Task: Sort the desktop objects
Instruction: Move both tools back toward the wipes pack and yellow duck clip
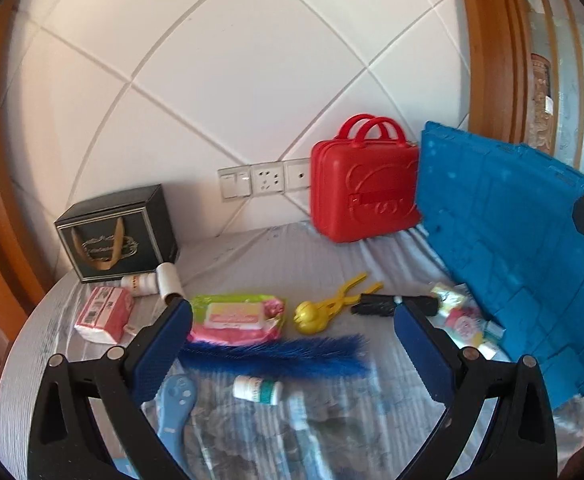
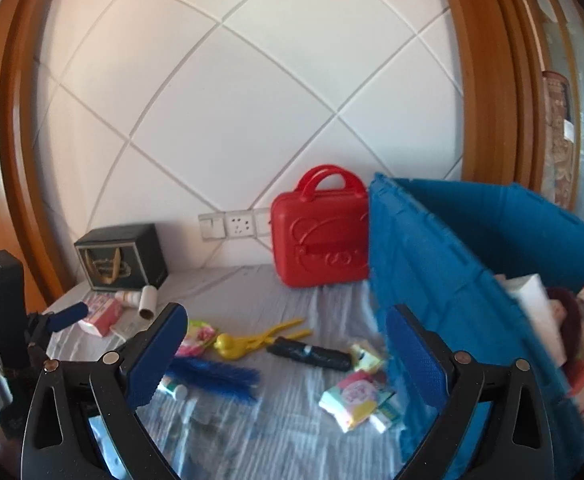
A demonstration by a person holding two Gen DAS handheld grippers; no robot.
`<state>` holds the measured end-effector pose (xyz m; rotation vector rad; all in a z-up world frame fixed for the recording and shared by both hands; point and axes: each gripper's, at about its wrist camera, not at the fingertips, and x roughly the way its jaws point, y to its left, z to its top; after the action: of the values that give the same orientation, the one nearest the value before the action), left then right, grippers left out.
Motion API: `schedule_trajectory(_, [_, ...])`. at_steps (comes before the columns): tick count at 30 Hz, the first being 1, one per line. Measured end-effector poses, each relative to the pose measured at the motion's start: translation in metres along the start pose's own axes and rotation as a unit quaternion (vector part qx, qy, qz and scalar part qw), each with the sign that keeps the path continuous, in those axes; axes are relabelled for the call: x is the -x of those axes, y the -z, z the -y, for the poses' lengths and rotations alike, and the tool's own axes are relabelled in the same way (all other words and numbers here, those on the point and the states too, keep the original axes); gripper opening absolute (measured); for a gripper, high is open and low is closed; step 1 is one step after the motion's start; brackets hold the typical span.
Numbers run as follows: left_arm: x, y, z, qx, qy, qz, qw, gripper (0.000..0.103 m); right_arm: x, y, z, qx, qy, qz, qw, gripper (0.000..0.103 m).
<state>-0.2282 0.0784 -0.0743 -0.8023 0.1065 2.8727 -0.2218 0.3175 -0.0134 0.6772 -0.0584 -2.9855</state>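
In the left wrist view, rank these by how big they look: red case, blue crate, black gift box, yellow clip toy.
1. blue crate, though it sits nearest the camera
2. red case
3. black gift box, not far behind the case
4. yellow clip toy

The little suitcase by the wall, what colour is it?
Red, handles included. The suitcase shows best in the left wrist view.

blurred print on packets and boxes, no text legible
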Motion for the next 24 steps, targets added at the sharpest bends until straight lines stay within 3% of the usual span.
schedule_trajectory(6, [-0.033,0.033,-0.060,0.021,-0.022,-0.030,0.9991,0.102,-0.055,0.038,-0.024,0.001,0.011,-0.037,0.999,0.101])
schedule_trajectory(11, [-0.071,0.045,-0.083,0.023,-0.021,-0.050,0.9983,0.102,-0.099,0.055,-0.036,-0.004,0.018,-0.066,0.998,0.101])
schedule_trajectory(19, [-0.136,0.056,-0.096,0.034,-0.019,-0.082,0.9959,0.102,-0.181,0.071,-0.065,0.032,-0.031,-0.102,0.994,0.101])
schedule_trajectory(24, [-0.169,0.066,-0.101,0.043,-0.020,-0.098,0.9940,0.102,-0.249,0.087,-0.077,0.049,-0.066,-0.149,0.985,0.090])
